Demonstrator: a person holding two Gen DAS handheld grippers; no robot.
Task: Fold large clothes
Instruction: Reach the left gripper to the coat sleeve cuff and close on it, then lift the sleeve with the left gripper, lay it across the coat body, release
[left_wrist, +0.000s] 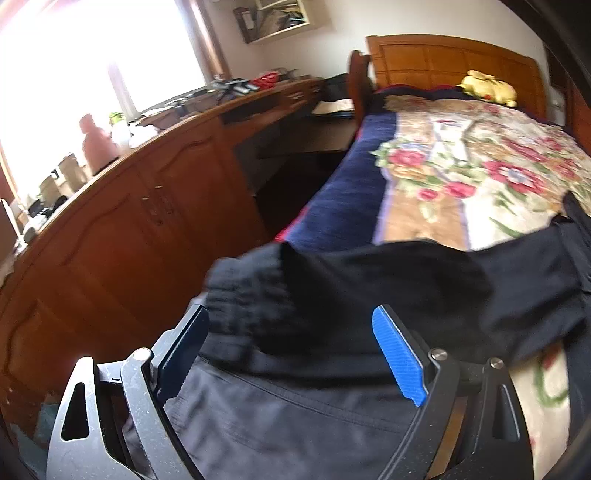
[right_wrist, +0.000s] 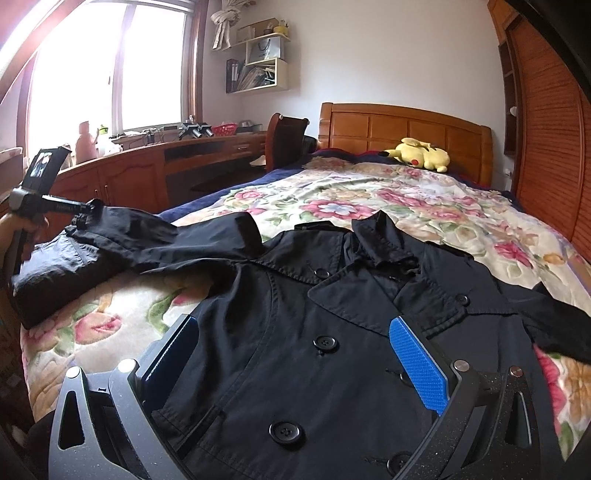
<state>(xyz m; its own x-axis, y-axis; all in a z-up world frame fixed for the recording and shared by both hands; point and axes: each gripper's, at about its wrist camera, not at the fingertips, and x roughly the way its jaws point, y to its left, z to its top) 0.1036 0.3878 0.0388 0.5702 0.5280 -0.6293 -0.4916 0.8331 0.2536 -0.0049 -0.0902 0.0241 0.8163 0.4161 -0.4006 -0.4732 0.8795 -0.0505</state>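
Left gripper (left_wrist: 291, 354) wide over black coat (right_wrist: 314, 332) sleeve (left_wrist: 332, 280) on bed (right_wrist: 406, 206)

Yellow plush toy (right_wrist: 421, 153) by wooden headboard (right_wrist: 402, 129); floral bedspread (right_wrist: 369, 199).

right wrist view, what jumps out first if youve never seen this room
A black double-breasted coat lies spread face up on the floral bedspread, filling the foreground. Behind it, a yellow plush toy rests by the wooden headboard.

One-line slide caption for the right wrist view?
Right gripper open above a black coat spread on the floral bedspread.
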